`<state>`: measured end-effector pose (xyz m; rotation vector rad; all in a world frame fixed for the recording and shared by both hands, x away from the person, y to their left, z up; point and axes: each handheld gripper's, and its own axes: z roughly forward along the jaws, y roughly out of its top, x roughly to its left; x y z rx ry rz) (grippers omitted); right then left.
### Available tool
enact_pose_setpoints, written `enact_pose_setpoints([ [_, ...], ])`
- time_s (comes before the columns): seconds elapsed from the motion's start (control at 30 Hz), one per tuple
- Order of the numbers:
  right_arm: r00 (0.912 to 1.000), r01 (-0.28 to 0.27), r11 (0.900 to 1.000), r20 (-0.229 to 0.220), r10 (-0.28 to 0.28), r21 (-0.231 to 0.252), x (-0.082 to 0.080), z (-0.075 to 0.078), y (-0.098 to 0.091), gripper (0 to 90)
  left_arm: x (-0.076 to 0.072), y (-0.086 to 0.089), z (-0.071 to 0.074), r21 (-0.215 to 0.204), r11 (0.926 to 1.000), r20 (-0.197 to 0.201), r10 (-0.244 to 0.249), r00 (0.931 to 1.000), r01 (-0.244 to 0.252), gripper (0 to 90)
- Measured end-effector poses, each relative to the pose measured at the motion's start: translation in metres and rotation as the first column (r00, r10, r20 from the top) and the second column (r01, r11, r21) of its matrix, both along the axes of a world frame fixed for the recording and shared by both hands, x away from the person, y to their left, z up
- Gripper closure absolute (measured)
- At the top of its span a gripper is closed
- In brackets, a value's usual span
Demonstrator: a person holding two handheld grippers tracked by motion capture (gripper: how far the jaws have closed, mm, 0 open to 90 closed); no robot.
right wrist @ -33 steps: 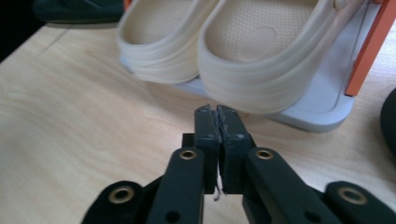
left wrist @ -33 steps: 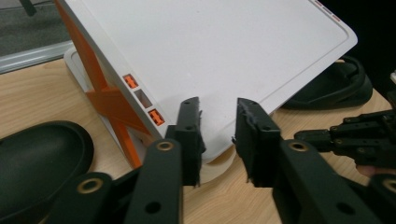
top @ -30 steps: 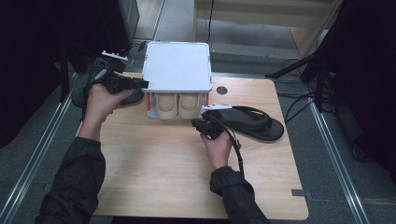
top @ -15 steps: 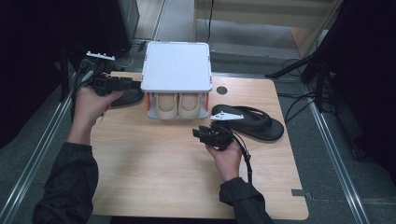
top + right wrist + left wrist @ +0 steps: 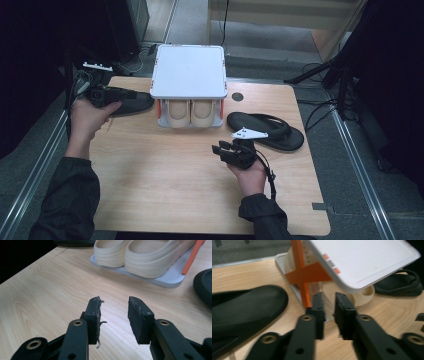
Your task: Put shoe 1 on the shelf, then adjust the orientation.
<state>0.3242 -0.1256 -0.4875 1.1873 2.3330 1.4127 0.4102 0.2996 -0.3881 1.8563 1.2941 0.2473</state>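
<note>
A white two-shelf rack (image 5: 189, 70) with orange struts (image 5: 305, 272) stands at the table's back middle, and a pair of cream slippers (image 5: 192, 112) (image 5: 147, 257) sits on its lower shelf. To its left lies a black sandal (image 5: 135, 102) (image 5: 244, 310), to its right a black flip-flop (image 5: 270, 131) (image 5: 402, 285). My left gripper (image 5: 127, 93) (image 5: 329, 296) hovers over the sandal. Its jaws have just been closing to a narrow gap with nothing in it. My right gripper (image 5: 220, 148) (image 5: 115, 302) sits left of the flip-flop; its jaws have just opened and are empty.
The wooden table (image 5: 165, 190) has a round cable hole (image 5: 237, 96) behind the flip-flop. Black stand legs (image 5: 320, 70) and cables lie on the floor at the right, and metal rails (image 5: 30, 170) run along both sides.
My left gripper has drawn left, away from the rack. My right gripper has pulled back toward the person, off the flip-flop's near end. Shoes and rack stay put.
</note>
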Motion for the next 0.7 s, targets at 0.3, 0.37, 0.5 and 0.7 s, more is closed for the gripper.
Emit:
enact_pose_setpoints([
  [0.3, 1.0, 0.002, 0.9996, -0.009, -0.002, 0.028, 0.002, 0.0, -0.003, 61.5, 0.011, 0.002, -0.02, -0.002, 0.9994, -0.007, 0.035, 0.9994, -0.035, 86.3],
  [0.37, 1.0, 0.005, 0.9997, 0.0, -0.005, 0.025, 0.002, 0.0, -0.003, 61.0, 0.014, 0.001, -0.024, 0.003, 0.9991, -0.007, 0.043, 0.999, -0.043, 88.9],
  [0.5, 0.9996, 0.023, 0.9995, -0.019, -0.023, 0.021, 0.001, -0.001, -0.004, 60.3, 0.02, 0.0, -0.031, 0.013, 0.999, -0.017, 0.043, 0.9989, -0.043, 89.8],
  [0.7, 0.9996, 0.02, 0.9998, -0.02, -0.02, 0.0, -0.003, -0.002, -0.003, 60.3, 0.03, -0.001, -0.041, 0.005, 0.9973, -0.01, 0.073, 0.9973, -0.073, 90.0],
])
